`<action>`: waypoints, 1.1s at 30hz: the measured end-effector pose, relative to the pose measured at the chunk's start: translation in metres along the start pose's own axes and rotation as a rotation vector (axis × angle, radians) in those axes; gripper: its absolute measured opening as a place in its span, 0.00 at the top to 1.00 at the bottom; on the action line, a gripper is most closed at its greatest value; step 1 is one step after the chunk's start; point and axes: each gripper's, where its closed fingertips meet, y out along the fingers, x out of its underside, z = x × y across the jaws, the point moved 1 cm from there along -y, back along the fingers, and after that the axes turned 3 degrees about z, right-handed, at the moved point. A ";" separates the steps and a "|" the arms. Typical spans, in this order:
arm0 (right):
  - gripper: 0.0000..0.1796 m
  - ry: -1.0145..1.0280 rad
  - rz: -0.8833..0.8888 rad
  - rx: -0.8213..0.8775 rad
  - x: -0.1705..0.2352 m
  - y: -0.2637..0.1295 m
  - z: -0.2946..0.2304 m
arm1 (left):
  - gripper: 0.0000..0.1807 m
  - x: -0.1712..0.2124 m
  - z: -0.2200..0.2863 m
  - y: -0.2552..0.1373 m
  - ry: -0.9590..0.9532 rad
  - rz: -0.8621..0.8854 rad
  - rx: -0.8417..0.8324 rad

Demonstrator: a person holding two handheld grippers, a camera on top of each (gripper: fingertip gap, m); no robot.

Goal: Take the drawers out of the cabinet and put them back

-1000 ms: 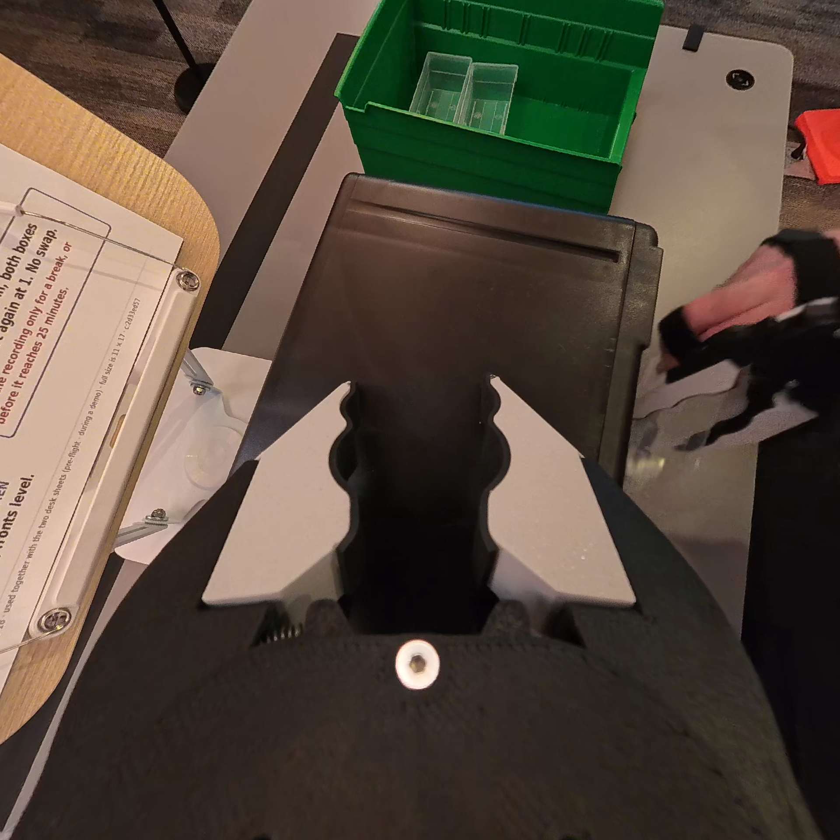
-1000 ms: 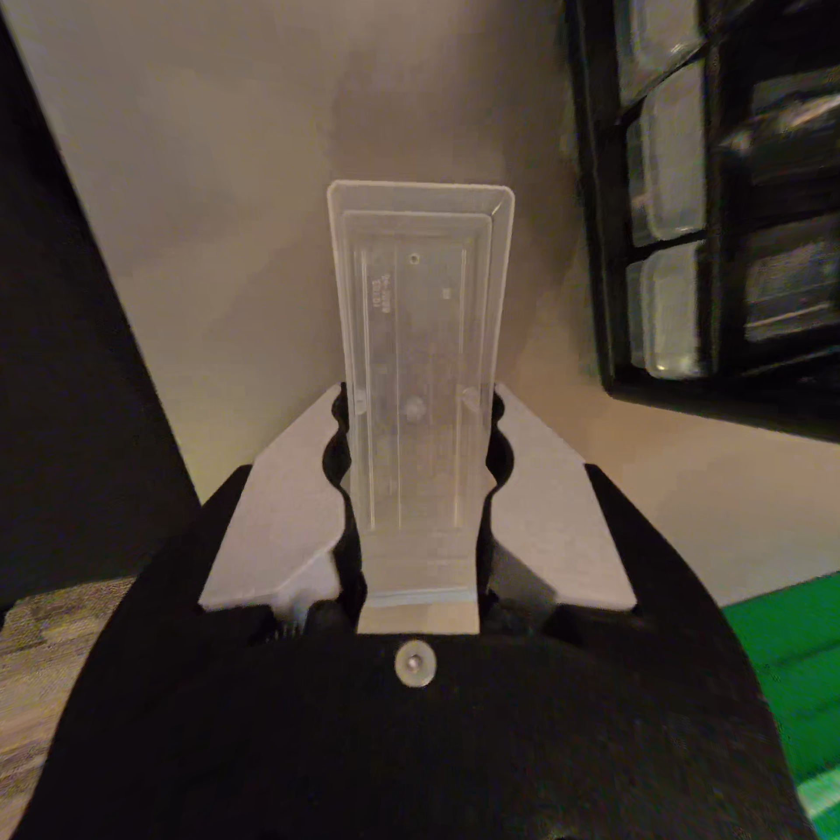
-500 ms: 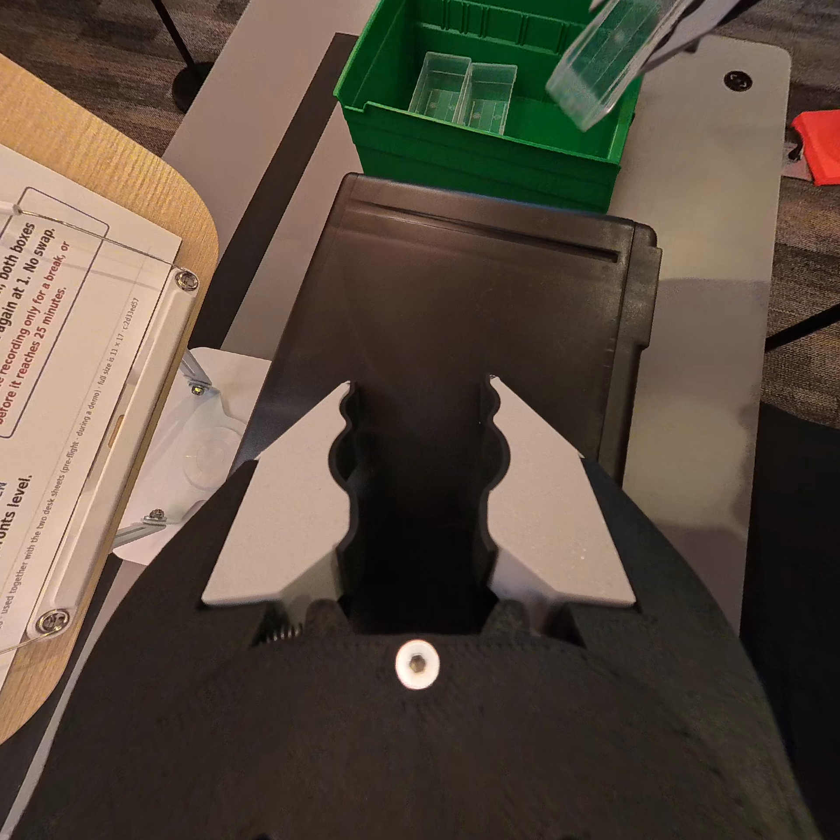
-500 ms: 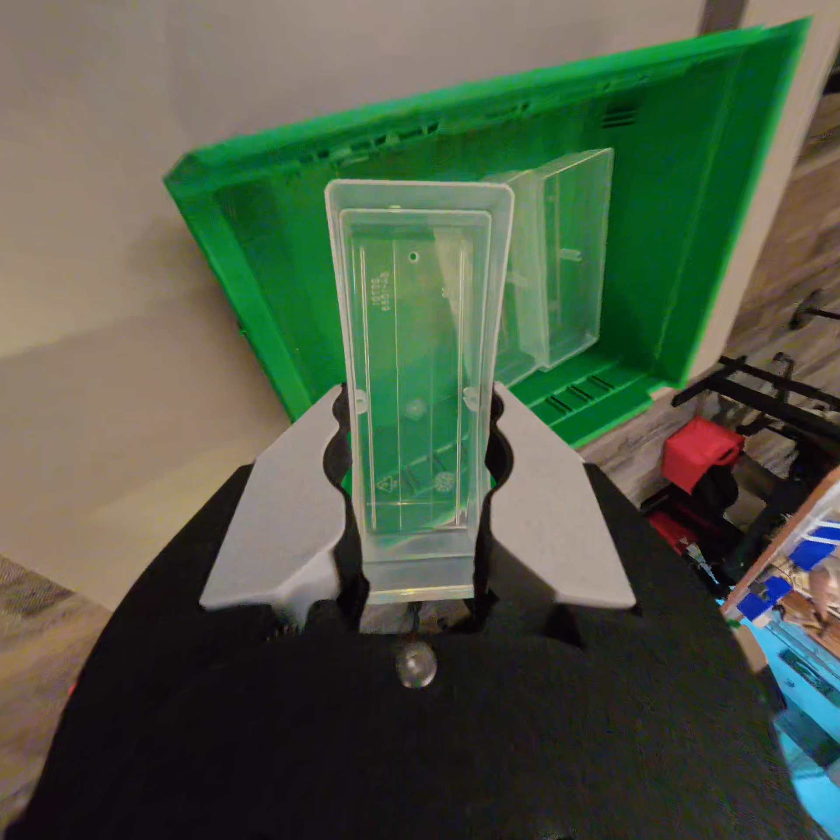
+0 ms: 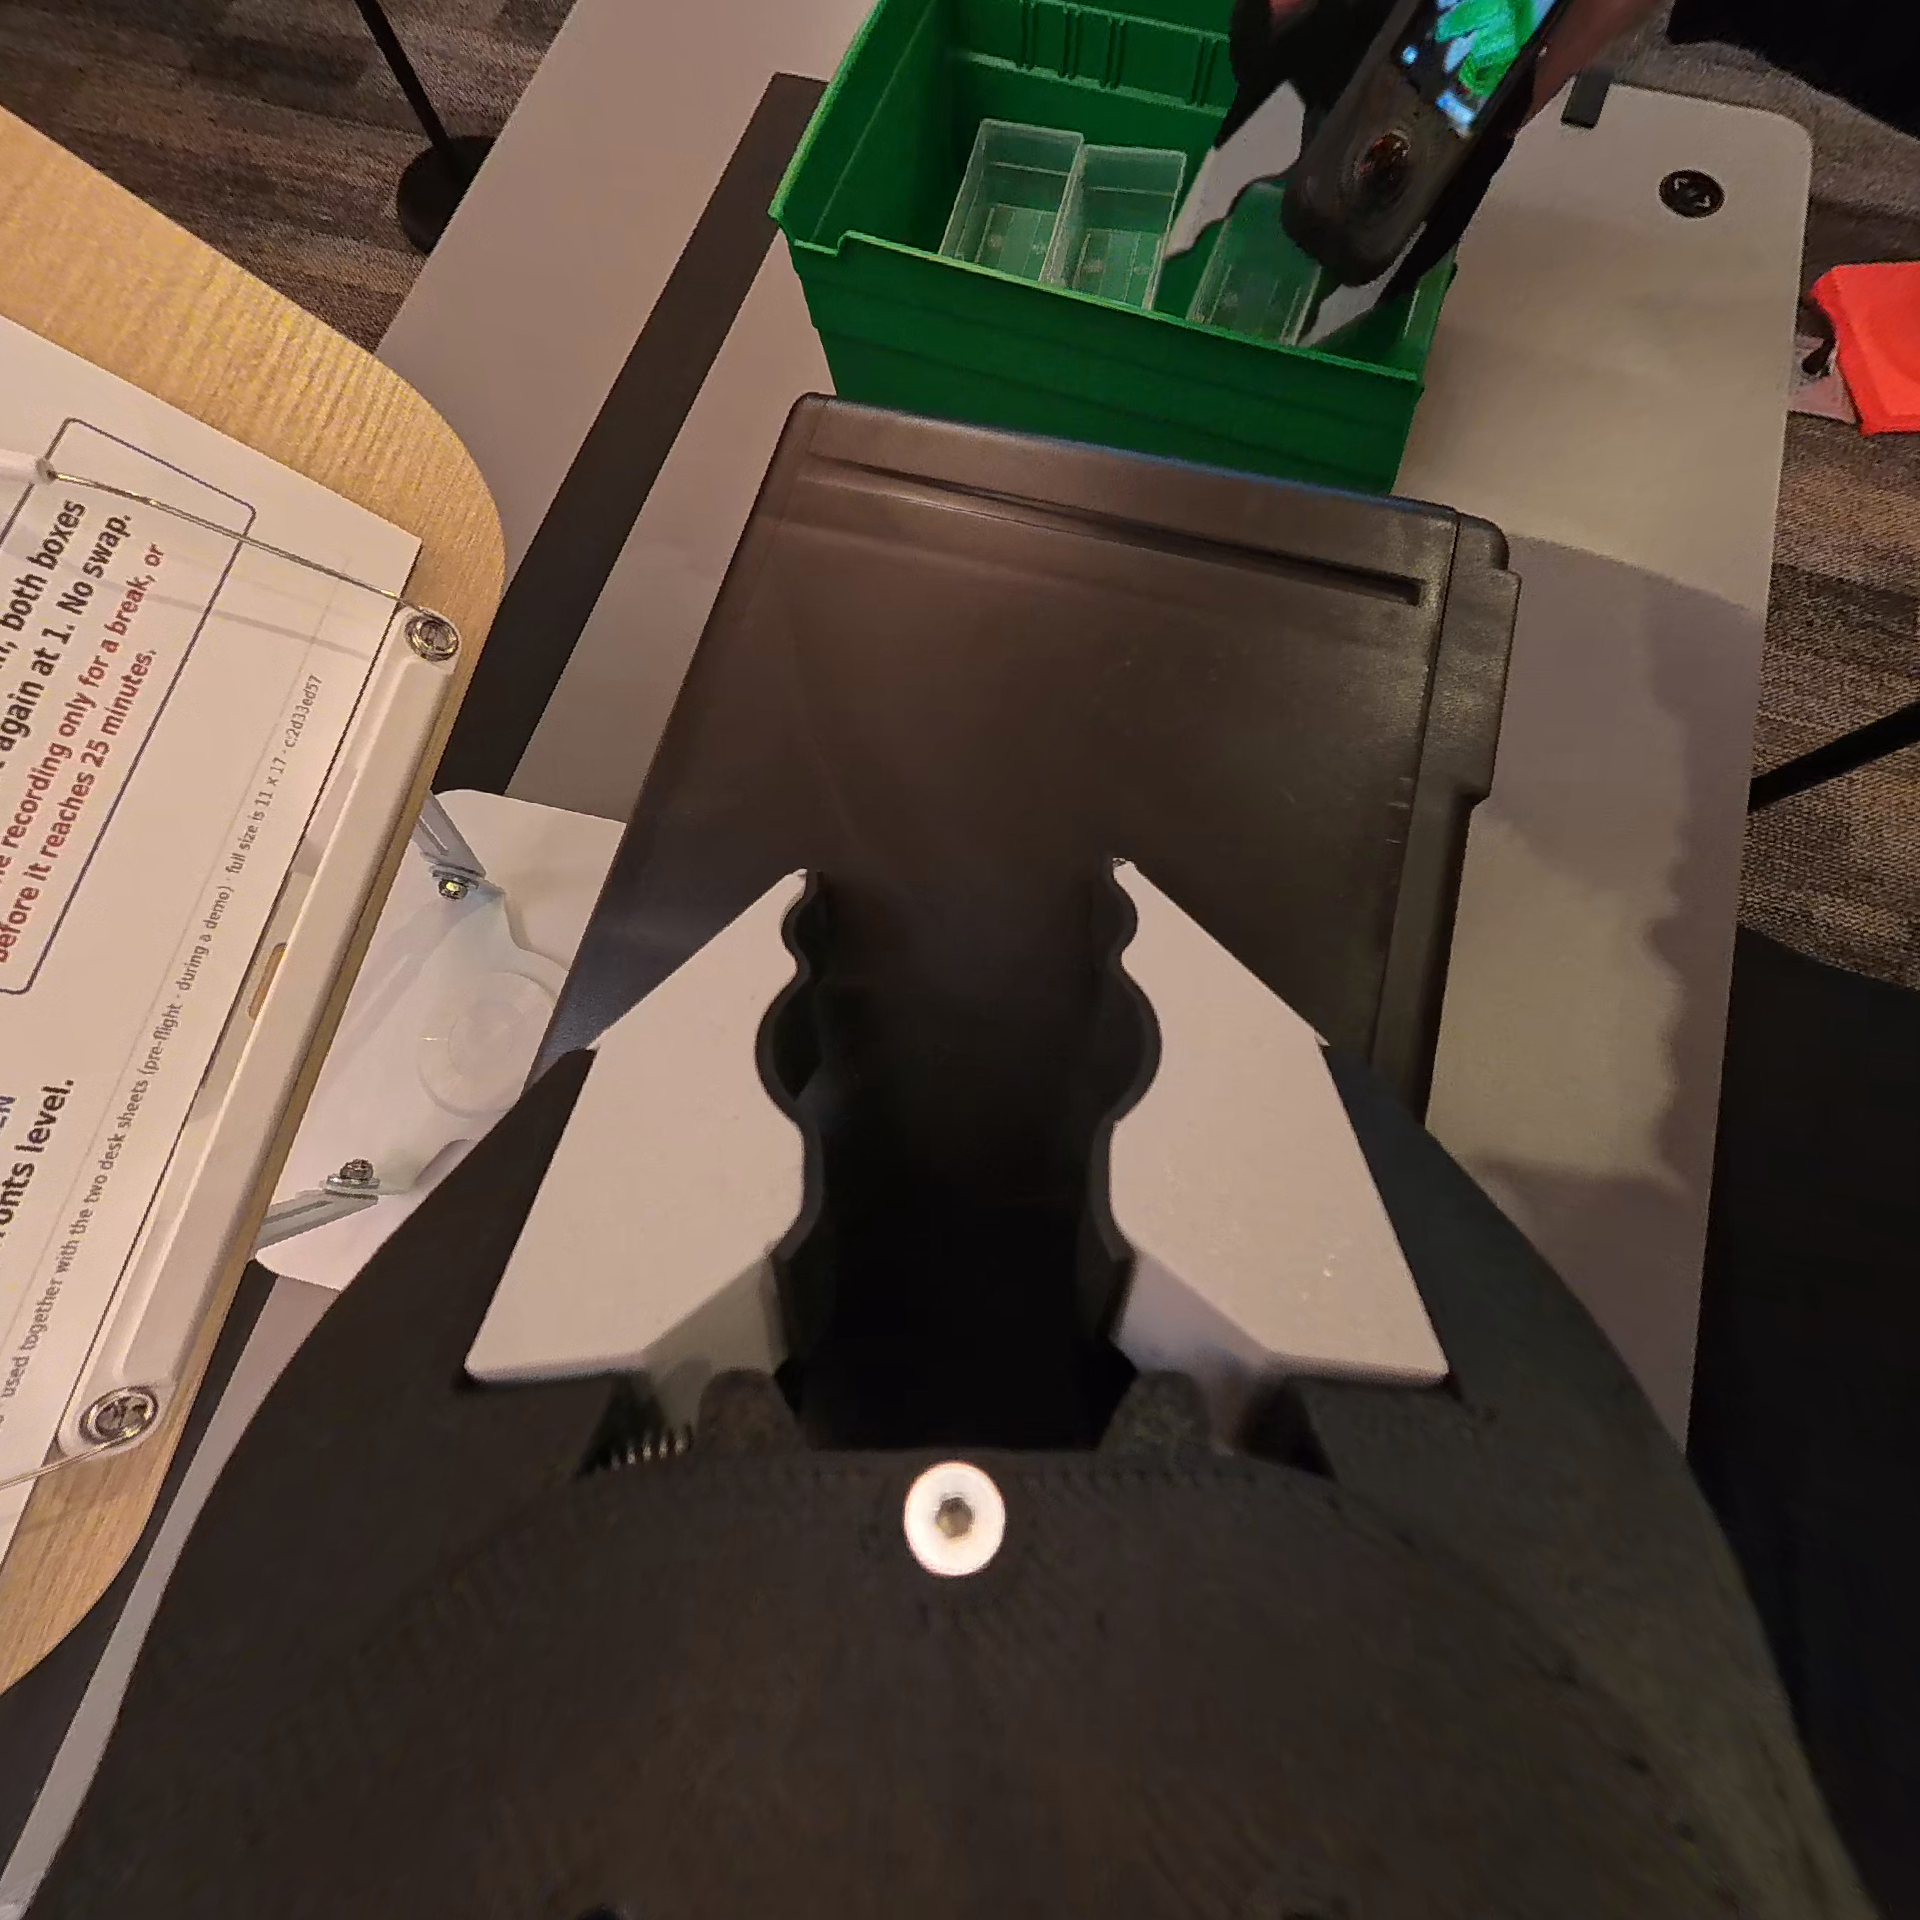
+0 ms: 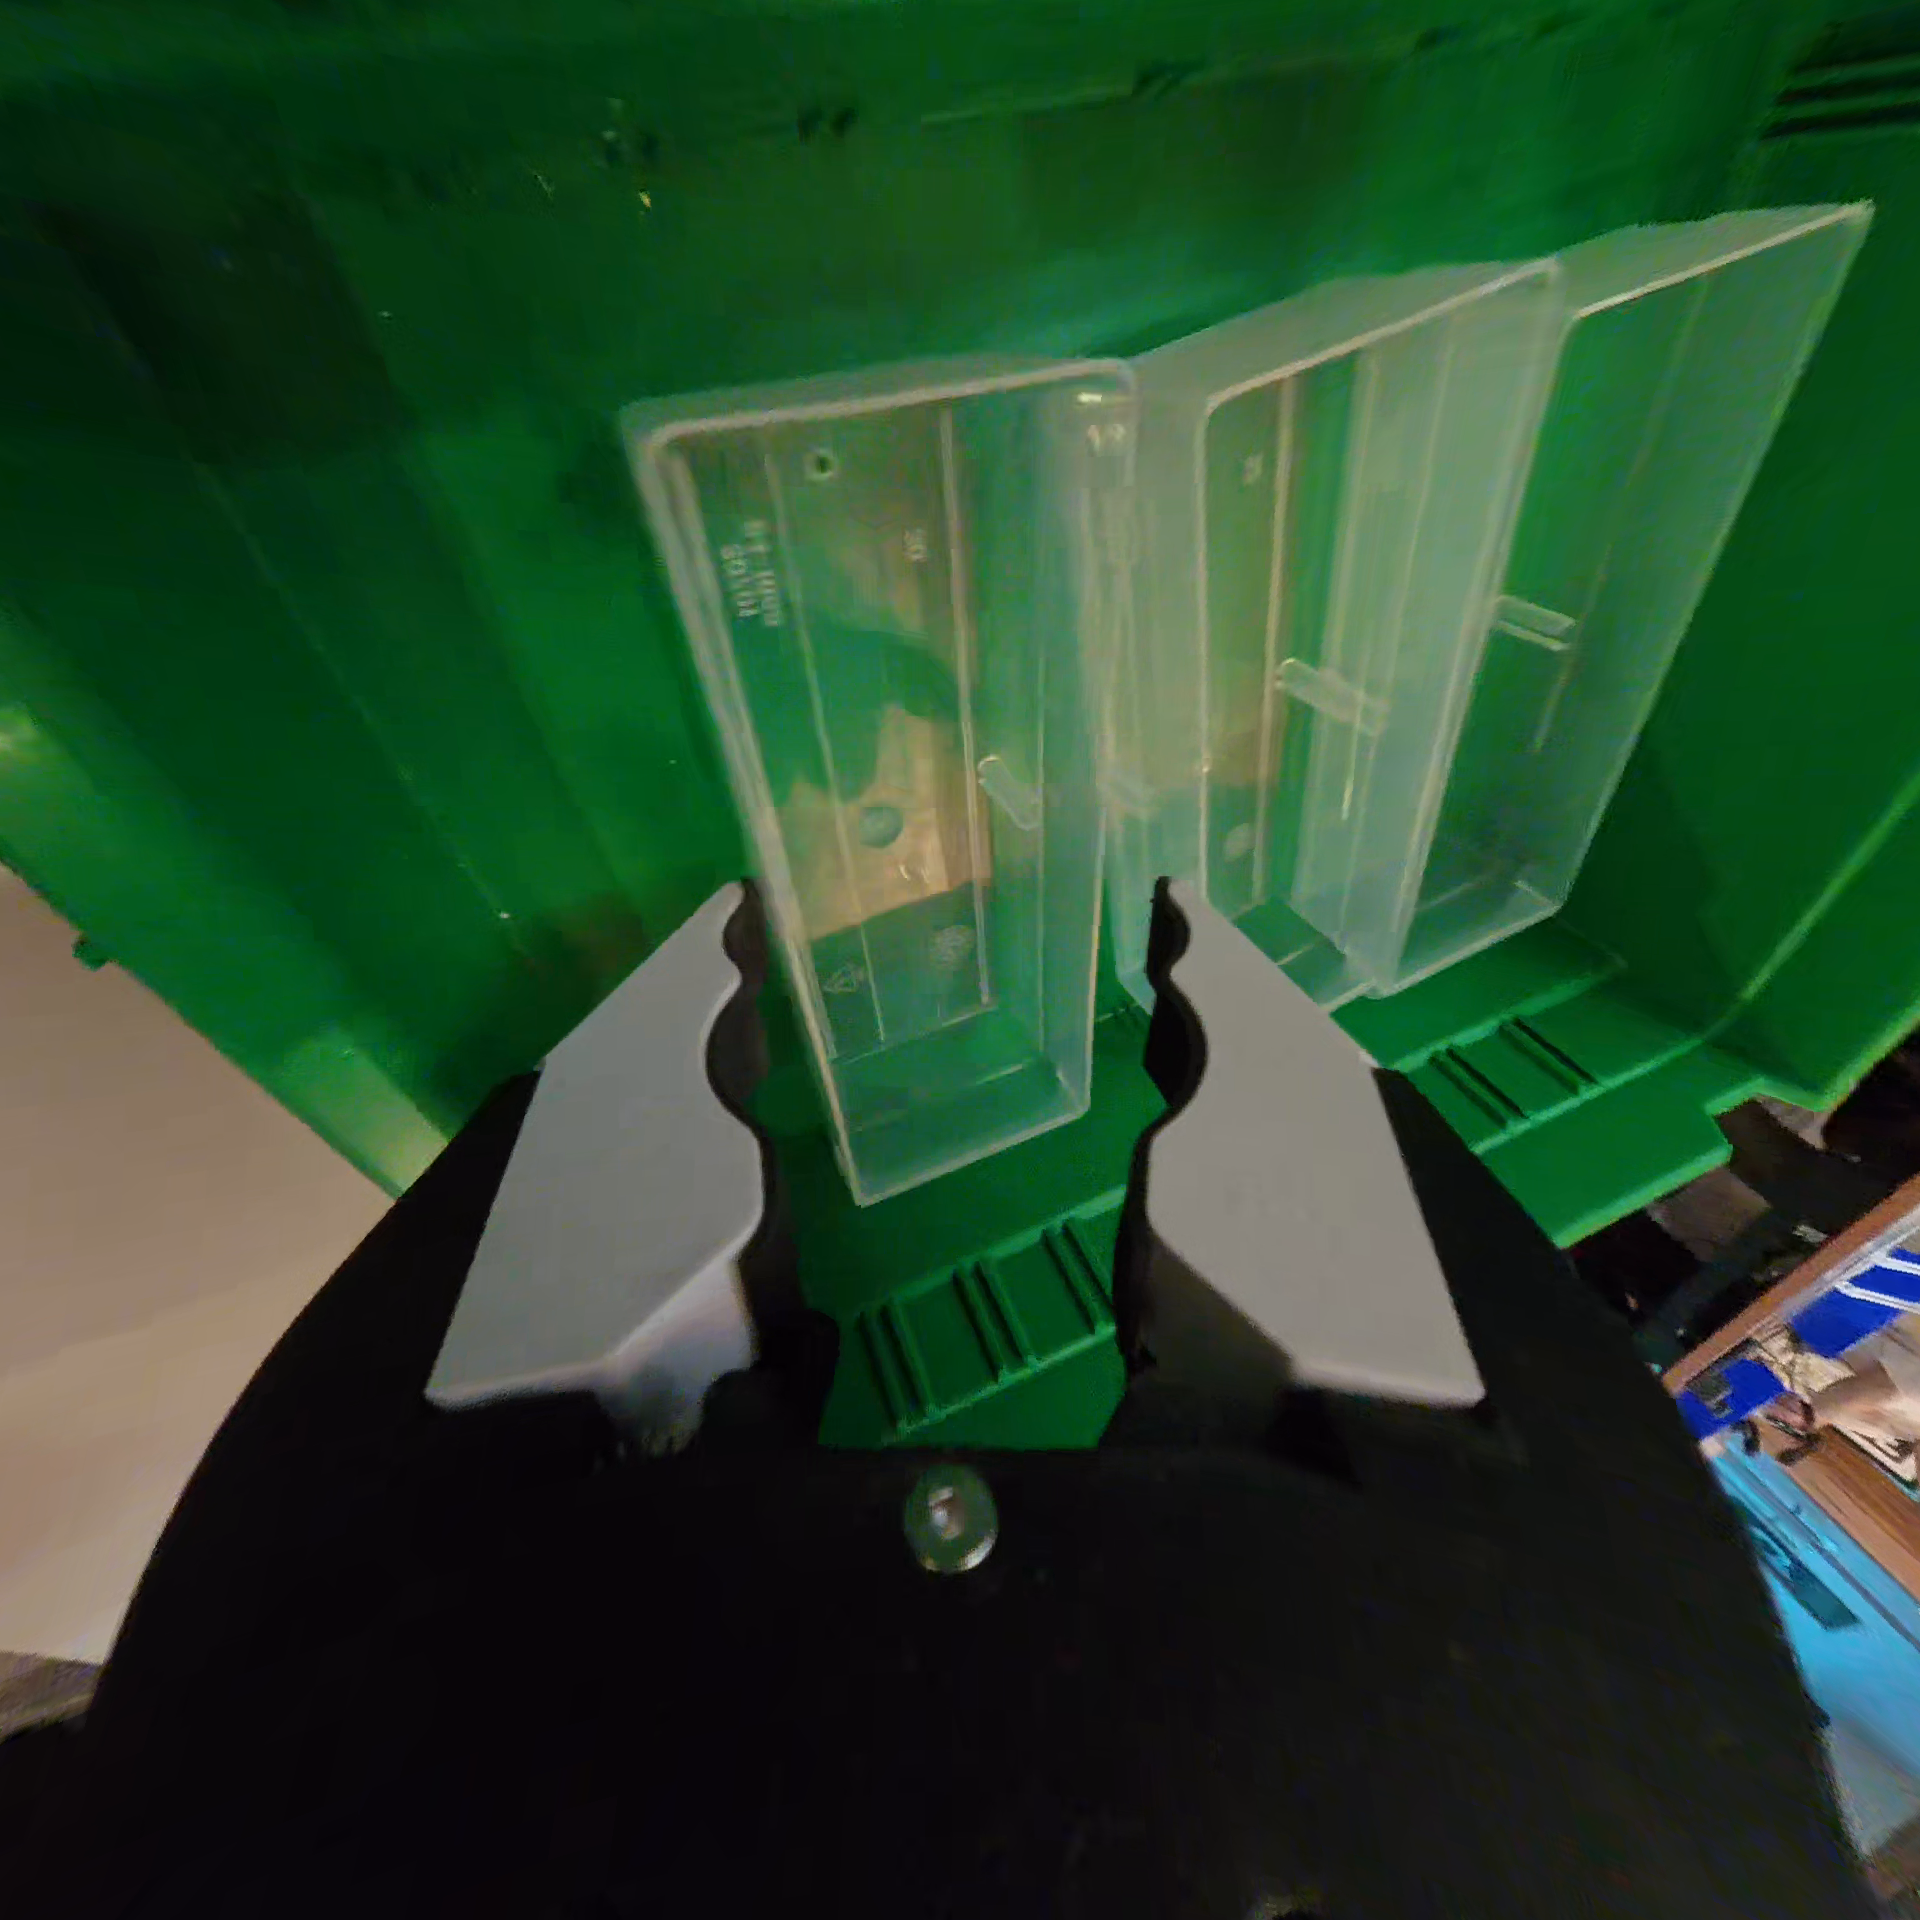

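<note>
The black cabinet (image 5: 1091,644) lies under my left gripper (image 5: 961,873), which is open and empty over its top panel. Behind it stands a green bin (image 5: 1039,343) with three clear drawers side by side. My right gripper (image 5: 1257,281) reaches into the bin at its right end. In the right wrist view my right gripper (image 6: 951,888) is open. A clear drawer (image 6: 914,748) lies on the bin floor (image 6: 364,520) between the fingers, with a gap on each side. Two more clear drawers (image 6: 1299,644) (image 6: 1662,582) lie to its right.
A wooden table with a printed sheet in a clear holder (image 5: 156,831) is at the left. A white stand base (image 5: 457,987) lies beside the cabinet. The grey table (image 5: 1610,727) runs right of the cabinet. An orange object (image 5: 1870,353) sits off the far right.
My right gripper carried the clear drawer from the cabinet front to the green bin, lowered it beside the other two and opened. My left gripper has not moved.
</note>
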 end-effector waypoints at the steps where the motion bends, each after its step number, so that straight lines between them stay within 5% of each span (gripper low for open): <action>1: 0.65 -0.003 0.015 0.010 -0.002 -0.003 0.000 | 0.72 0.000 0.000 0.000 0.000 0.000 0.000; 11: 0.67 0.021 -0.003 0.105 -0.002 0.004 0.026 | 0.72 0.000 0.000 0.000 0.000 0.000 0.000; 15: 0.57 0.032 -0.041 0.145 0.002 0.003 0.032 | 0.72 0.000 0.000 0.000 0.000 0.000 -0.001; 18: 0.54 0.082 -0.032 0.203 0.002 -0.021 0.038 | 0.72 0.000 0.000 0.000 0.000 0.000 -0.001; 21: 0.63 0.129 0.039 0.373 -0.013 -0.080 0.049 | 0.72 0.000 0.000 0.000 0.000 0.000 0.000; 24: 0.85 0.017 0.319 0.481 -0.084 -0.166 0.018 | 0.72 0.000 0.000 0.000 0.000 0.000 0.000; 28: 0.88 -0.182 0.777 0.445 -0.218 -0.250 -0.072 | 0.72 0.000 0.000 0.000 0.000 0.000 0.000; 33: 0.80 -0.418 0.914 0.584 -0.359 -0.235 -0.143 | 0.70 0.000 0.000 0.000 0.002 0.000 -0.002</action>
